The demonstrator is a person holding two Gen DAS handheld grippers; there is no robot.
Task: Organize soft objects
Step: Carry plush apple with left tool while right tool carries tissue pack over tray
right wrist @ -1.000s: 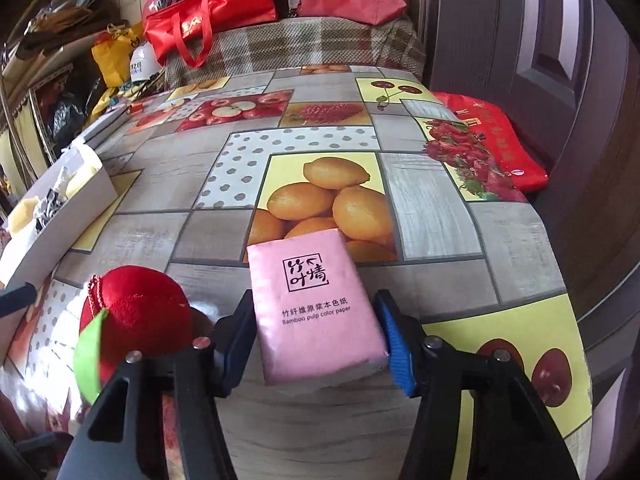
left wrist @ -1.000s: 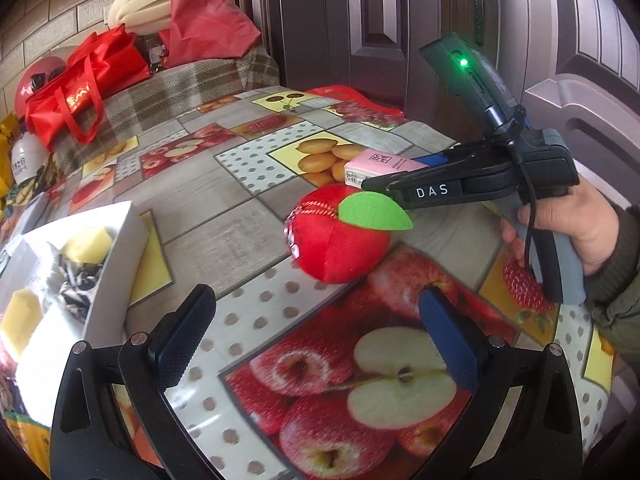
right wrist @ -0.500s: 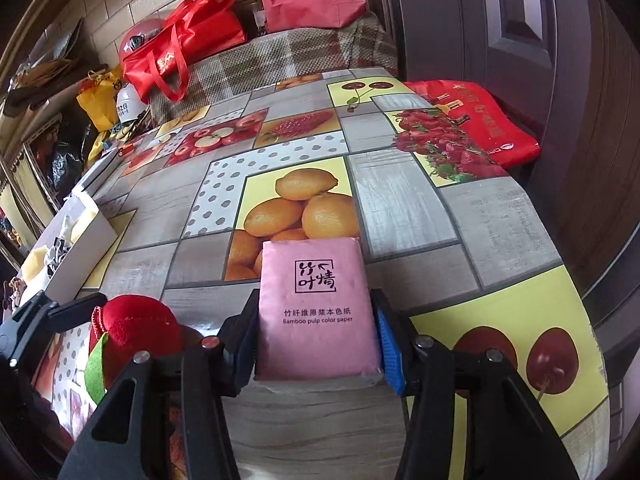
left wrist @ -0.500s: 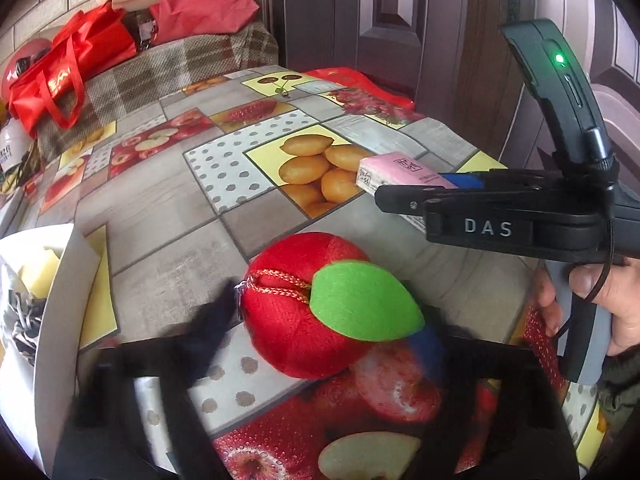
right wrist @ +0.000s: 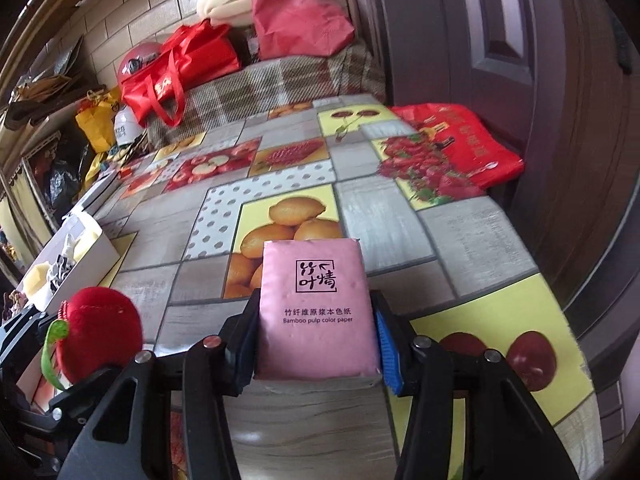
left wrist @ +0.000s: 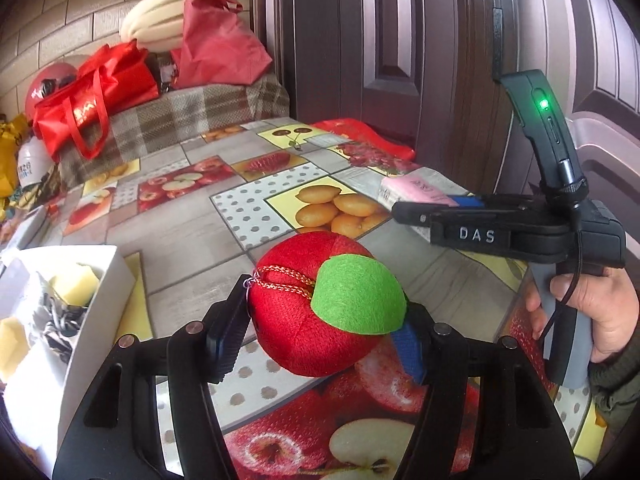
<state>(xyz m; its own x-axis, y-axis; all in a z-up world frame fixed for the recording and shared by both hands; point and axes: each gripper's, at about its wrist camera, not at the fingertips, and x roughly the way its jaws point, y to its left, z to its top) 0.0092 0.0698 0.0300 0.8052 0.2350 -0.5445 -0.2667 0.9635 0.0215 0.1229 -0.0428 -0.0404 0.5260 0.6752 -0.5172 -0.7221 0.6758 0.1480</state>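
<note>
Red plush apple hiding left gripper pads, tissue pack half-hidden

Around you: table under fruit-print oilcloth; dark panelled door to your right; tan brick wall behind; plaid-covered bench stacked with red bags; daylight

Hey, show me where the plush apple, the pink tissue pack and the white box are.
plush apple (left wrist: 304, 320): left wrist view, on its red body beside the green leaf.
pink tissue pack (right wrist: 316, 312): right wrist view, on its printed top face.
white box (left wrist: 106, 288): left wrist view, on its outer side wall.
</note>
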